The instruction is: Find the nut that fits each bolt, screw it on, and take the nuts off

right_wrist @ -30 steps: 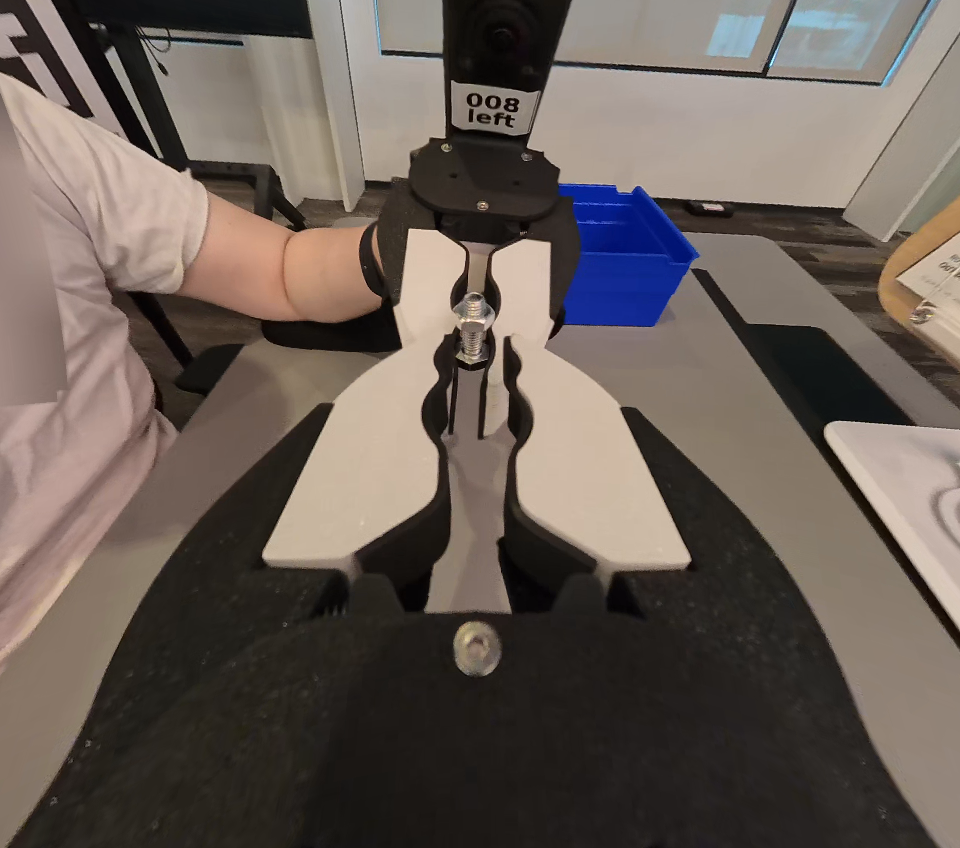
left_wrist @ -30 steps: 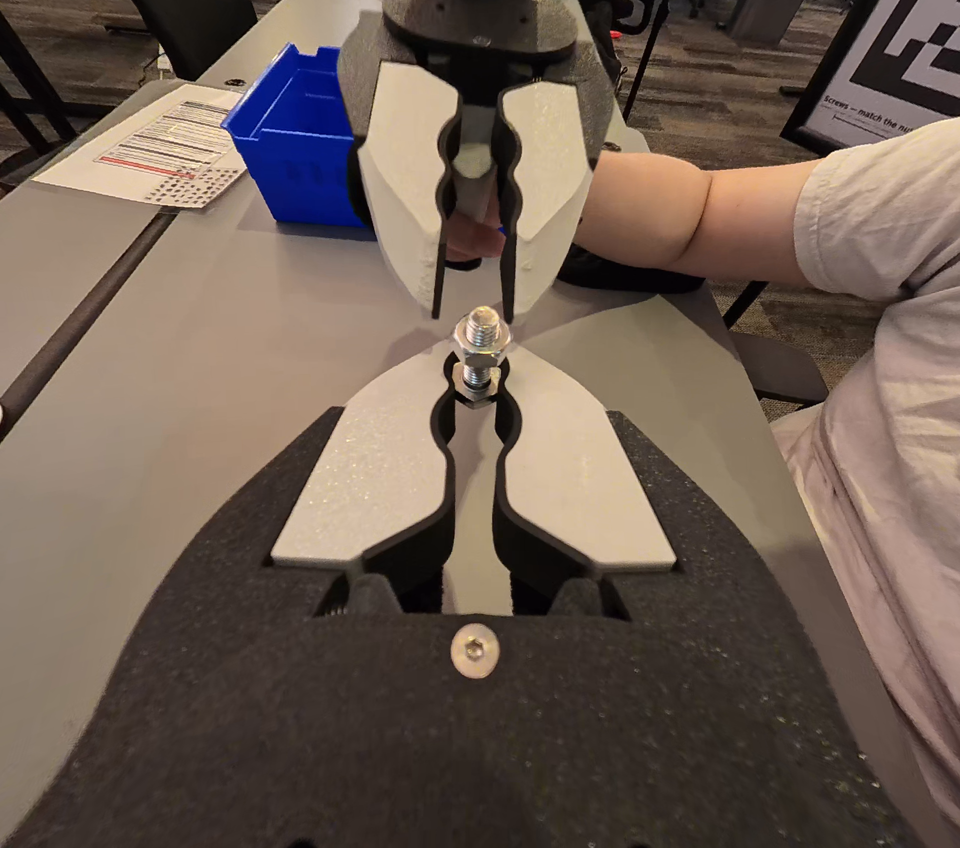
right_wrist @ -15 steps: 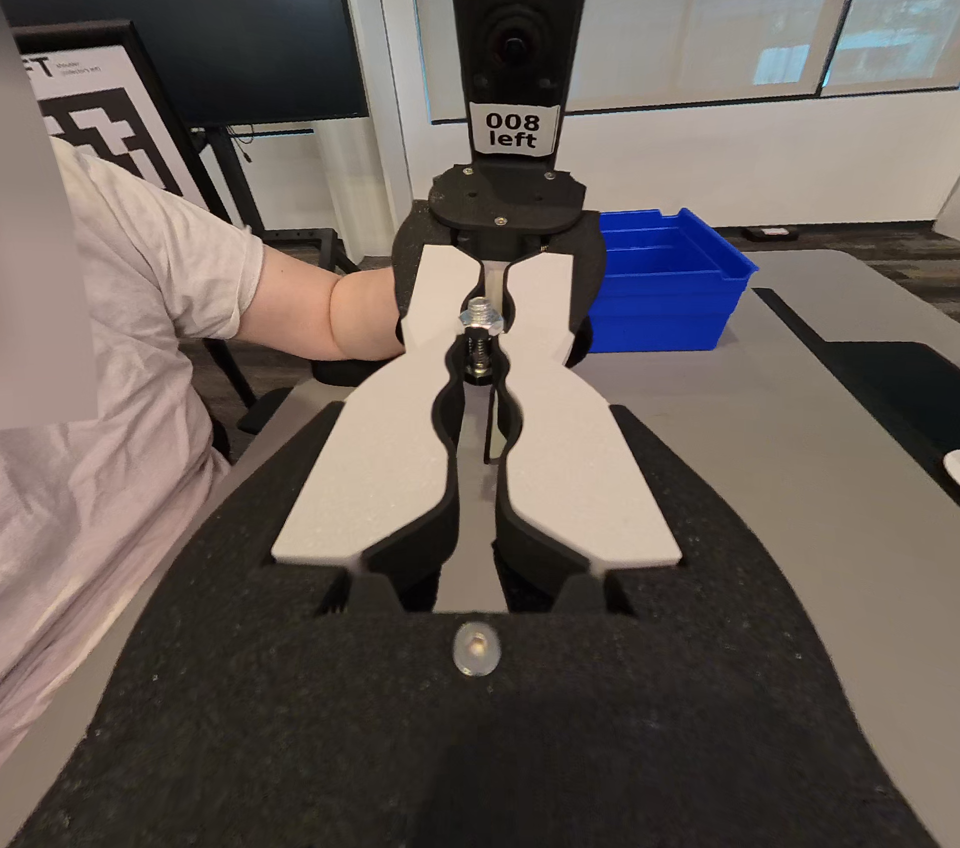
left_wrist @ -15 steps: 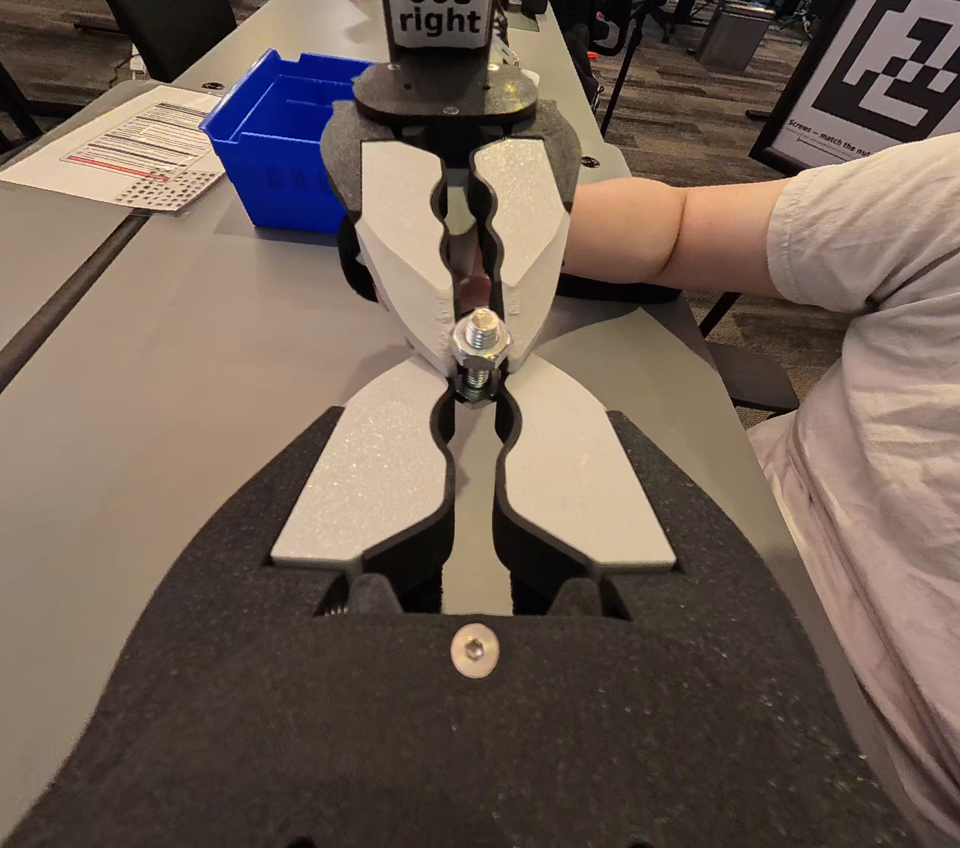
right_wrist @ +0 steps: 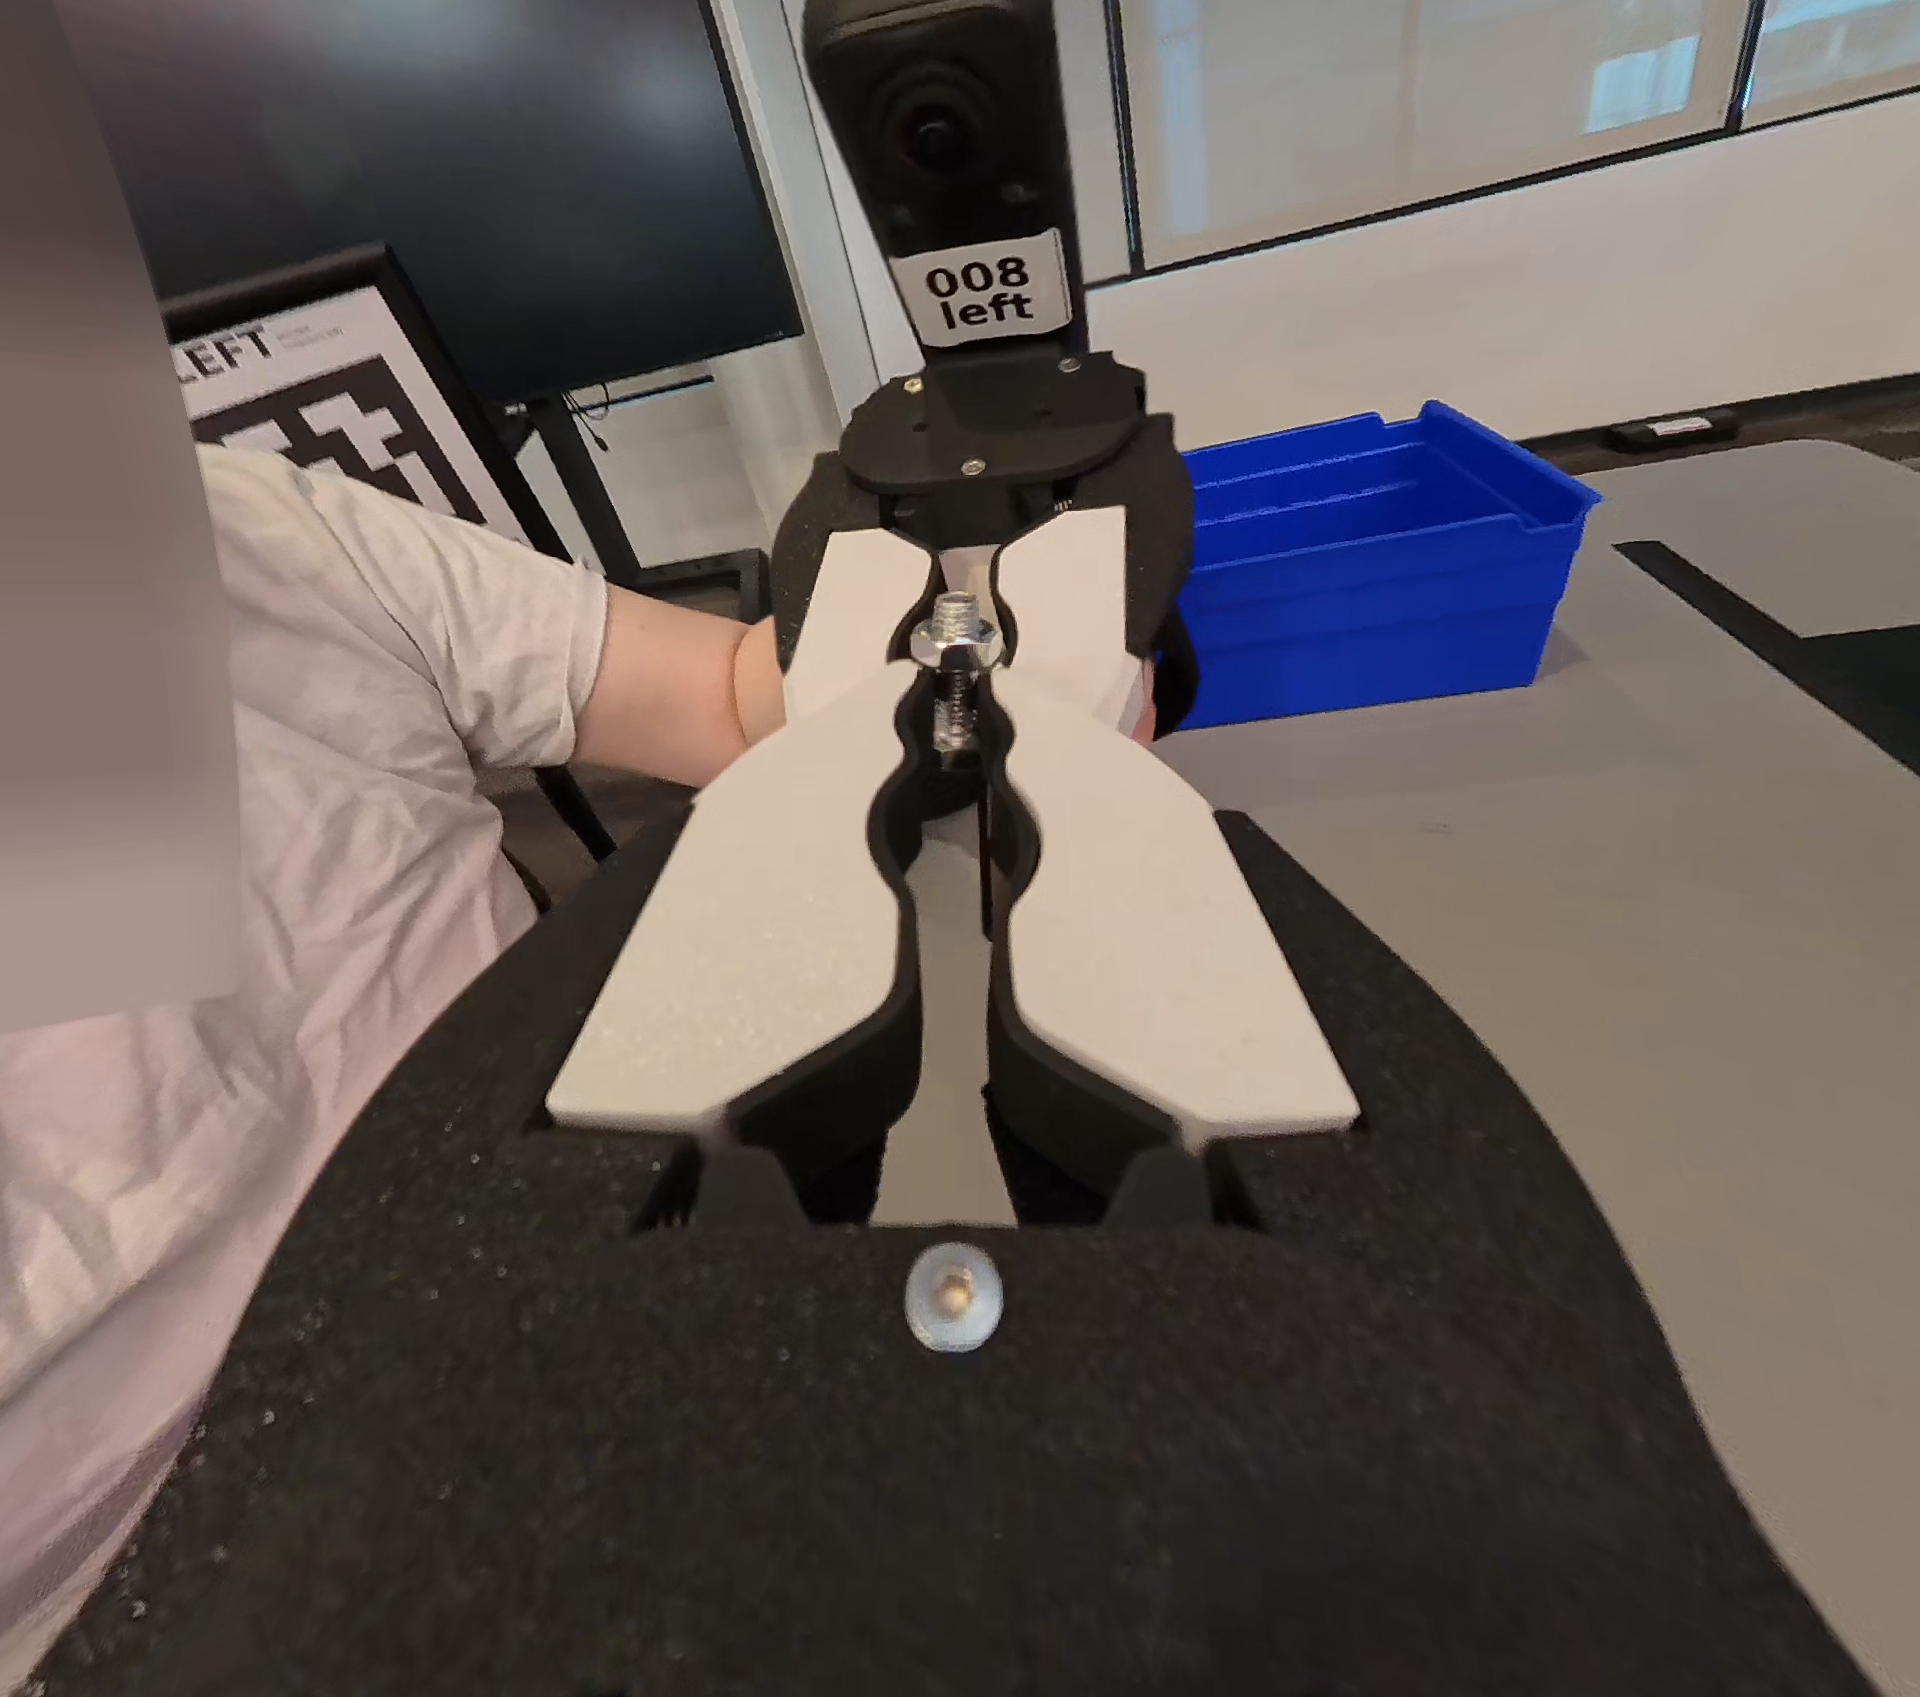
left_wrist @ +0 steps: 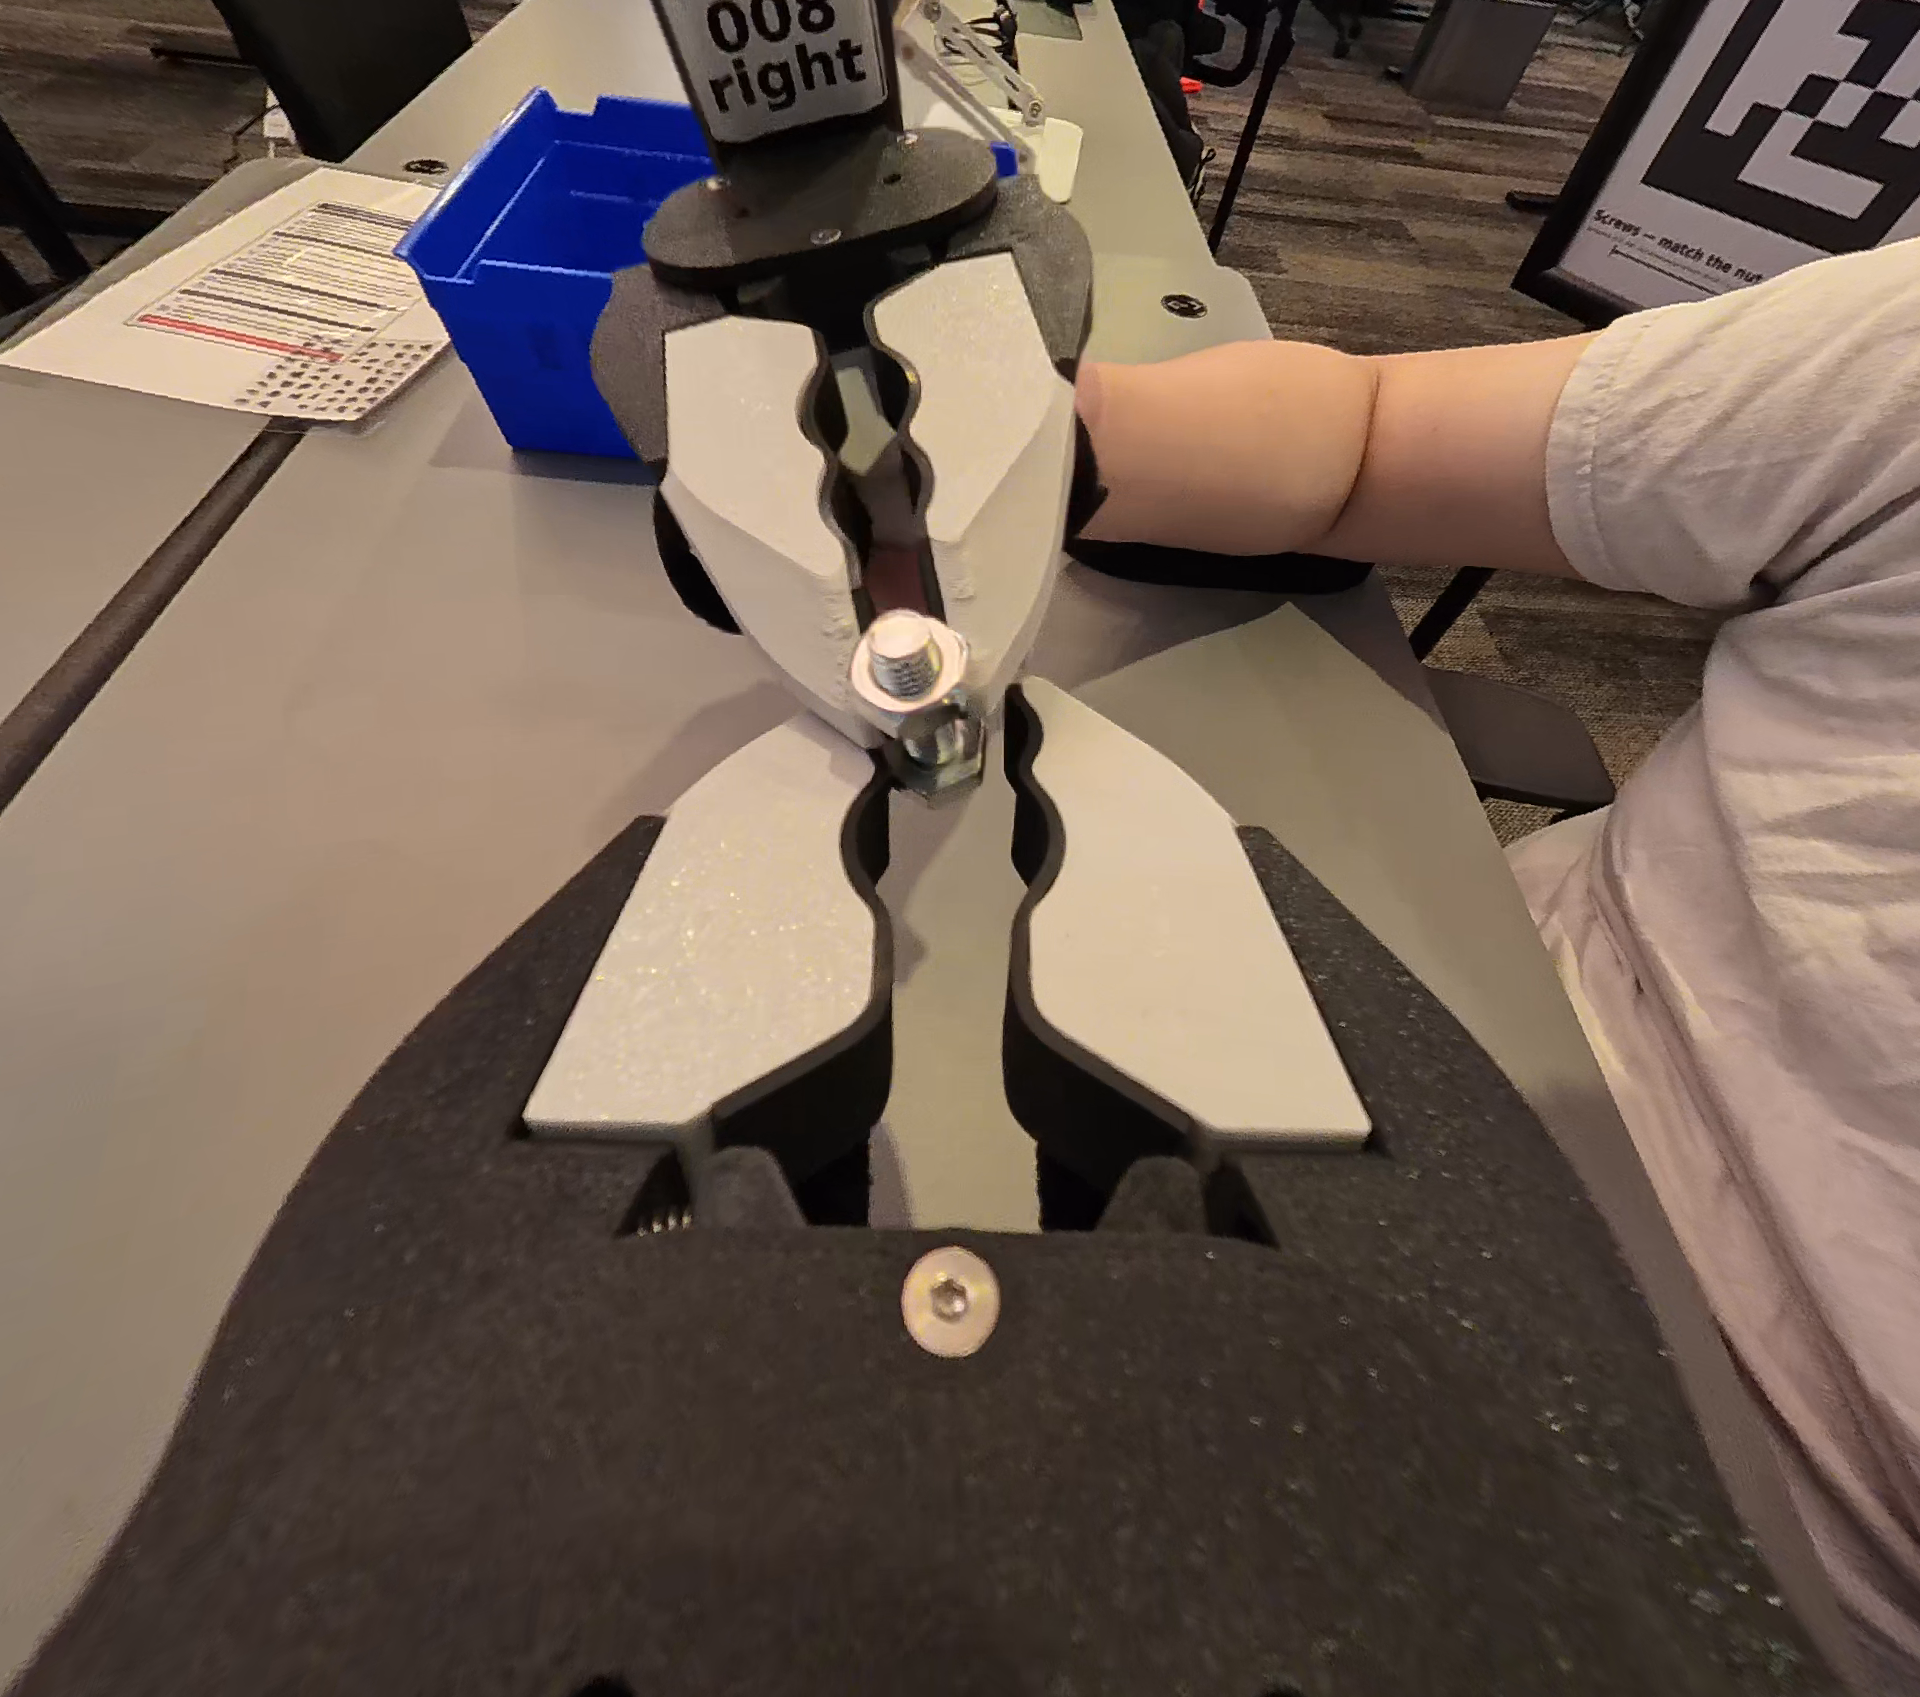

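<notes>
While the two grippers met nose to nose above the grey table point(left_wrist: 343, 795), the left wrist view showed the left gripper point(left_wrist: 940, 780) with its jaws parted, the bolt point(left_wrist: 912, 691) head sitting between its tips, whether it was pinched I could not tell. The right gripper point(left_wrist: 909, 660) came in from twelve o'clock, its white fingers point(left_wrist: 748, 504) clamped on the nut point(left_wrist: 894, 686) threaded high on the bolt. A blue bin point(left_wrist: 520, 276) stood at eleven o'clock, just behind that gripper, with a printed sheet point(left_wrist: 239, 307) lying farther out toward ten. A bare forearm point(left_wrist: 1247, 442) reached in from three o'clock. Beyond lay carpet, dark chairs and more desks.

In the right wrist view, the right gripper point(right_wrist: 951, 671) was squeezed onto the nut point(right_wrist: 951, 639), the threaded bolt point(right_wrist: 951, 707) running down between its fingers. The left gripper point(right_wrist: 971, 608) faced it at twelve o'clock. The blue bin point(right_wrist: 1371, 567) rested on the table point(right_wrist: 1558, 868) at two o'clock. Windows filled the far wall, and a dark screen point(right_wrist: 364, 68) hung at eleven.
</notes>
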A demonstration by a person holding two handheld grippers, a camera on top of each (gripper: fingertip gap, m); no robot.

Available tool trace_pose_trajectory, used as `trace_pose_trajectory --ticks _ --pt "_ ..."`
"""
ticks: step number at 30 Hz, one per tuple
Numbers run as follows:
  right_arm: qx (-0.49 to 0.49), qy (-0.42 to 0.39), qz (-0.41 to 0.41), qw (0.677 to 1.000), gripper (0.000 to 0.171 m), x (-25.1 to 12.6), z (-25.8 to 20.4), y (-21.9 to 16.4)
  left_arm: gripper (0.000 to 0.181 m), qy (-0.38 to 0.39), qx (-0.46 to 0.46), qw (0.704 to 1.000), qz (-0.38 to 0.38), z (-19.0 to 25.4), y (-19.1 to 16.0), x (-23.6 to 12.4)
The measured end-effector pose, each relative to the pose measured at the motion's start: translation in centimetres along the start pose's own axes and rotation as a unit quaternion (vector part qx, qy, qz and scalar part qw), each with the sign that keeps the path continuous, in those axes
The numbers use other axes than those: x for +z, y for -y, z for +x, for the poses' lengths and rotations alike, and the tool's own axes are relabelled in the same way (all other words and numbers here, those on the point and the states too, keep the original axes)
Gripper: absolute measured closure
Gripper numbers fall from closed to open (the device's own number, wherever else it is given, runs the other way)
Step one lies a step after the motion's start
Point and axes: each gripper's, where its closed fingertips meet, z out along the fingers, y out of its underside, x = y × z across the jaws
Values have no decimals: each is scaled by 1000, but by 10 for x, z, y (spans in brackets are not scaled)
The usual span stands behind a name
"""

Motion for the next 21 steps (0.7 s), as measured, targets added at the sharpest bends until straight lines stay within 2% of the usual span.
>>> trace_pose_trajectory --ticks 6,11,21 --pt "19 4 23 1000 164 -4 3 5 162 9 -9 1000 -4 -6 -4 2" --pt "11 5 28 1000 164 -6 3 6 171 6 -20 1000 23 -8 4 -2" --pt "-12 9 22 1000 164 -6 0 6 172 -10 -25 999 22 -3 3 -1"
